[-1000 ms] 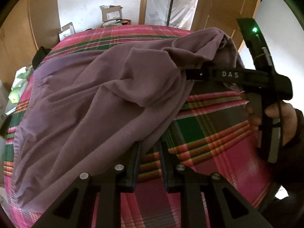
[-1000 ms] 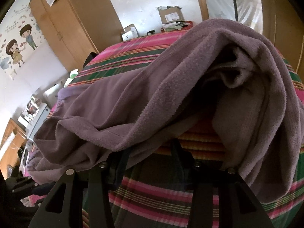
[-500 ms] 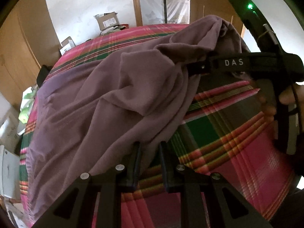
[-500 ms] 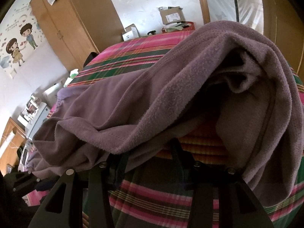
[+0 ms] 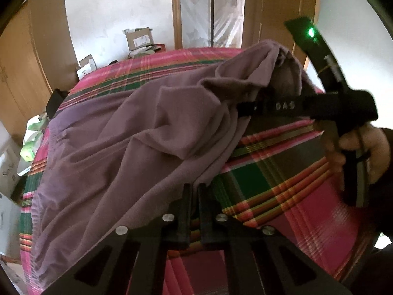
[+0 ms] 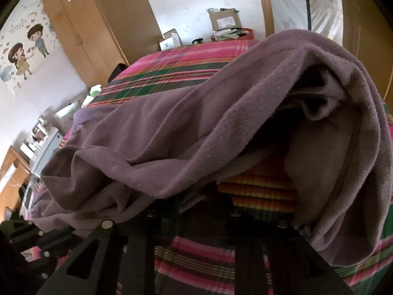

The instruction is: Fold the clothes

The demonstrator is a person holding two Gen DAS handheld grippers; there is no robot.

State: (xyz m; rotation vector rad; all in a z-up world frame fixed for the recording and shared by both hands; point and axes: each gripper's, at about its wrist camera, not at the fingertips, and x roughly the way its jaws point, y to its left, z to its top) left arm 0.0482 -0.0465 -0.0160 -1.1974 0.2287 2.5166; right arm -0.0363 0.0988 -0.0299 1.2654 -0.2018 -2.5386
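A purple fleece garment (image 5: 137,147) lies crumpled across the pink and green plaid bedcover (image 5: 282,184). My left gripper (image 5: 194,191) sits at its near edge, and its narrow jaws pinch the hem. Further right, a hand (image 5: 363,147) holds my right gripper (image 5: 249,108), whose tips are buried in a raised bunch of cloth. In the right wrist view a thick fold of the garment (image 6: 172,127) hangs over my right gripper (image 6: 200,204). Its jaws are closing with cloth between them, and the pads are hidden.
Cardboard boxes (image 5: 138,38) stand past the bed's far end. A wooden wardrobe (image 6: 98,24) is at the back left. White boxes and clutter (image 5: 9,167) sit on the floor left of the bed. Bare plaid bedcover (image 6: 172,73) shows beyond the garment.
The left jaws have closed from a small gap onto the garment's near hem. The right fingers have drawn closer together under the fold. The right gripper has kept its place.
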